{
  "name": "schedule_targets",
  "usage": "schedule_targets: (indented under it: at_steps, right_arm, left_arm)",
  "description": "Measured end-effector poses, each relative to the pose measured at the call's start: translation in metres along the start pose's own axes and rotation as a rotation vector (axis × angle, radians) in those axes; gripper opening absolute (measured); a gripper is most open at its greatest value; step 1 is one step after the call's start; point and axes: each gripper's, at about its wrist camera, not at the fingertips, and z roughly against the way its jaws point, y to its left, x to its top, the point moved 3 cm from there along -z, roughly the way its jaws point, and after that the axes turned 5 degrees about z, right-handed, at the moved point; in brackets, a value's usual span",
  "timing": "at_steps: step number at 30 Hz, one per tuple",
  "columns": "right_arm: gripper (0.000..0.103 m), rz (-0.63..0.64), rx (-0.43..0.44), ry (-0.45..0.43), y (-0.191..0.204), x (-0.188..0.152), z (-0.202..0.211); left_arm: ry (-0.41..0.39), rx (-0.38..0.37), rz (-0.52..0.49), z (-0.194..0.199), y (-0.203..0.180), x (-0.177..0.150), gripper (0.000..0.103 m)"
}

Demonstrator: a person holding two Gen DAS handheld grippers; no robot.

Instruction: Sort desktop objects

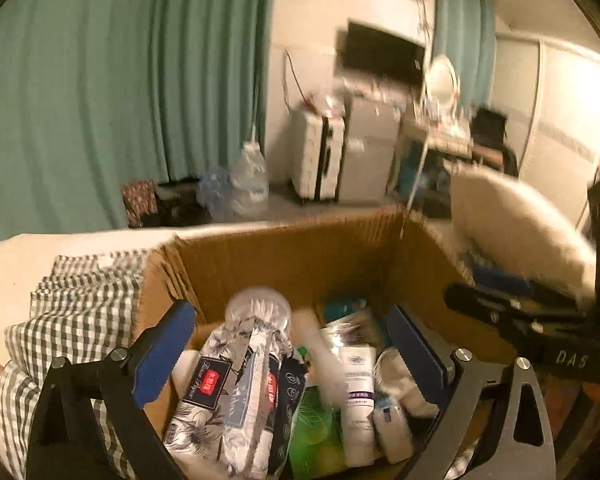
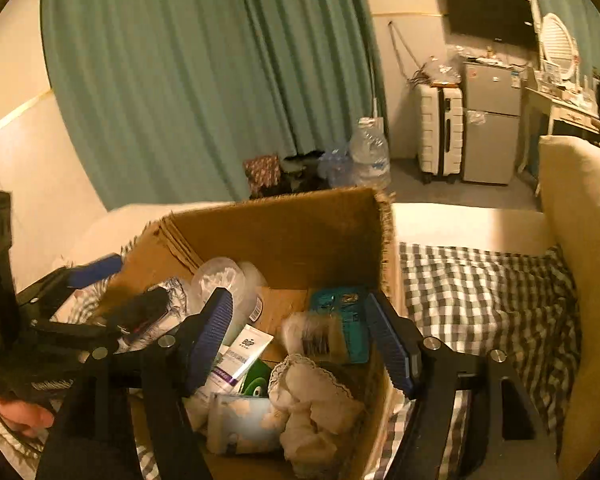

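Black gripper [image 1: 288, 350] frames; blue ribbed pads [image 2: 210, 344]; silver screws [image 1: 463, 355]

"DAS" on right tool [image 1: 500, 300], "BOP" on white tube [image 2: 236, 360]

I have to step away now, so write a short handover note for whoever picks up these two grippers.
Left gripper: open, empty, above the cardboard box.
Right gripper: open, empty, over the same box.
Things: the box sits on the checked cloth and holds a plastic bottle, tissue packs, a white tube, a teal packet and a lace cloth.
Done: nothing lifted out that shows.
Left: pick items out and sort them.
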Motion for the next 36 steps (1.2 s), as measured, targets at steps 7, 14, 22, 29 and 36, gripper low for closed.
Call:
schedule_targets:
  at_steps: [7,14,22,29,36]
  right_arm:
    - [0.069,-0.016,-0.016,-0.064,0.012,-0.014,0.068]
    - [0.073,-0.057,-0.04,-0.012,0.027,-0.073,0.117]
    - [0.073,-0.074,-0.055,0.14,0.046,-0.166,0.116]
    - [0.068,0.017,-0.091,0.284,0.074,-0.214,0.085]
    - [0.061,0.048,-0.098,0.39,0.085,-0.244,0.045]
  left_arm:
    - [-0.105,0.011,0.147,0.072,0.011,-0.008,0.103]
    - [-0.066,0.076,0.18,0.112,0.006,-0.074,0.103]
    - [0.11,0.11,0.157,0.111,0.002,-0.18,0.103]
    - [0.19,0.115,0.073,0.107,0.013,-0.238,0.103]
    - [0.194,0.156,0.122,0.097,0.026,-0.236,0.103]
